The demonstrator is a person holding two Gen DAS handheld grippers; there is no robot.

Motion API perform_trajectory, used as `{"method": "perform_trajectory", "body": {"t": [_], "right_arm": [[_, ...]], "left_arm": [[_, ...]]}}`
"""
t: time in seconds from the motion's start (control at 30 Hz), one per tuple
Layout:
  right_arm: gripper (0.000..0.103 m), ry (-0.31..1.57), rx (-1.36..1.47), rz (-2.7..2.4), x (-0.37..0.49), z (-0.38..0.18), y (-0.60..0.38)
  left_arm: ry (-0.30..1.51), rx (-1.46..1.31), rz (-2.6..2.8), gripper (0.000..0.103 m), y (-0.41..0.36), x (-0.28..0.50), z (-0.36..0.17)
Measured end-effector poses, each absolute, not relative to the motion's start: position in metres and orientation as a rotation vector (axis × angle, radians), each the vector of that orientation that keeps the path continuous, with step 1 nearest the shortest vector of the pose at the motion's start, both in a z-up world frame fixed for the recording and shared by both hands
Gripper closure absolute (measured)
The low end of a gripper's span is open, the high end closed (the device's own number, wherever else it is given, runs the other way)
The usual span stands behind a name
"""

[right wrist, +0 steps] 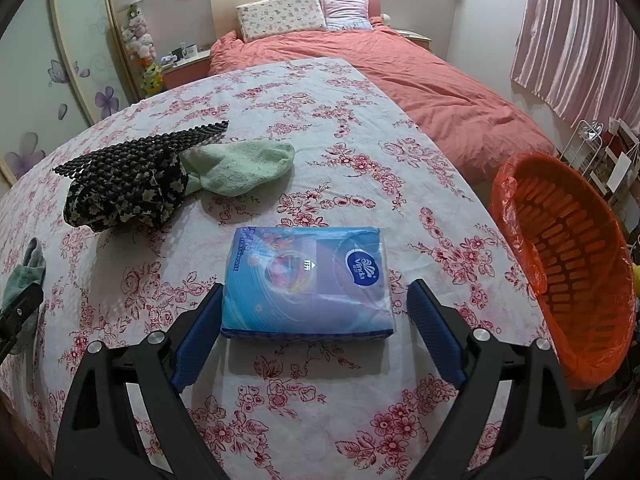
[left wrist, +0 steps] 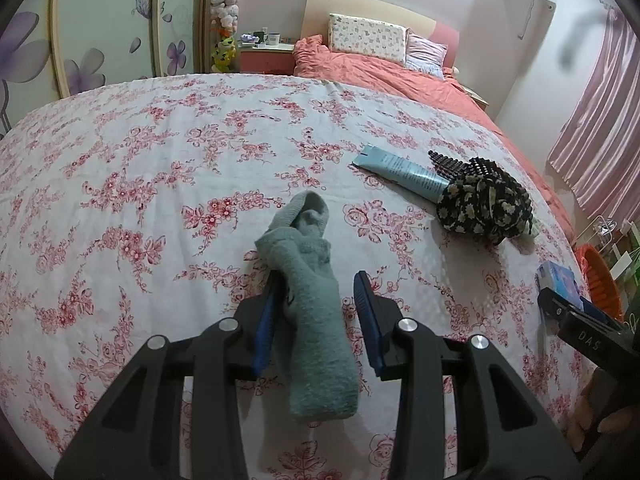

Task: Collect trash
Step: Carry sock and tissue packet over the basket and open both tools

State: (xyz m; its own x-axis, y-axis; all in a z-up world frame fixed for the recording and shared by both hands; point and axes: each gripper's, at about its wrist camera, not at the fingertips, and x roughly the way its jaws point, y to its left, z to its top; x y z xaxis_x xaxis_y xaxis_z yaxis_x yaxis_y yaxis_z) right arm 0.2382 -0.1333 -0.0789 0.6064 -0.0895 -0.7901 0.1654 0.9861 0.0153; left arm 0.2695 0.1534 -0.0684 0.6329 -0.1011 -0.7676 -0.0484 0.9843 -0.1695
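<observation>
Trash is spread over the floral-clothed worktop point(right wrist: 320, 128), and as far as the orange basket point(right wrist: 568, 264) shows, nothing has been dropped in yet: its lined inside looks bare where visible. The basket stands just off the worktop's right edge, beside the right gripper point(right wrist: 316, 332). That gripper is spread wide around a blue tissue pack point(right wrist: 308, 284), its blue pads on either side of the pack but not touching it. The left gripper point(left wrist: 316, 320) is likewise spread, straddling a grey-green sock point(left wrist: 312, 320) that lies lengthwise between its fingers; the left pad looks to be against the sock, the right one apart from it. Farther out lie a blue tube point(left wrist: 404, 172), a black flowered cloth bundle point(left wrist: 484, 208) with a strip of black beaded mesh point(right wrist: 148, 148), and a pale green sock point(right wrist: 244, 164) tucked against the bundle. So I judge the collecting barely begun: both first grasps remain to be closed, and every item is left to carry over.
</observation>
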Motion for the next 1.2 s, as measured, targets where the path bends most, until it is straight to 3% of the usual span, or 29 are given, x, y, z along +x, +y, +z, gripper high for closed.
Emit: {"method": "perform_trajectory", "body": {"t": [0.67, 0.7, 0.73, 0.77, 0.8, 1.2], "right_arm": [[0.018, 0.902, 0.079, -0.14, 0.237, -0.078, -0.133], [0.018, 0.902, 0.08, -0.14, 0.237, -0.078, -0.132], [0.02, 0.901, 0.08, -0.137, 0.237, -0.078, -0.132], [0.03, 0.895, 0.077, -0.128, 0.236, -0.077, -0.131], [0.03, 0.89, 0.066, -0.122, 0.235, -0.076, -0.13], [0.031, 0.745, 0.075, -0.051, 0.199, -0.023, -0.14]], "left_arm": [[0.911, 0.023, 0.105, 0.062, 0.128, 0.282, -0.069], [0.91, 0.028, 0.113, 0.066, 0.129, 0.283, -0.07], [0.909, 0.033, 0.115, 0.079, 0.128, 0.284, -0.069], [0.909, 0.041, 0.109, 0.087, 0.127, 0.286, -0.069], [0.91, 0.059, 0.116, 0.092, 0.125, 0.286, -0.069], [0.778, 0.046, 0.037, 0.093, 0.108, 0.253, -0.01]]}}
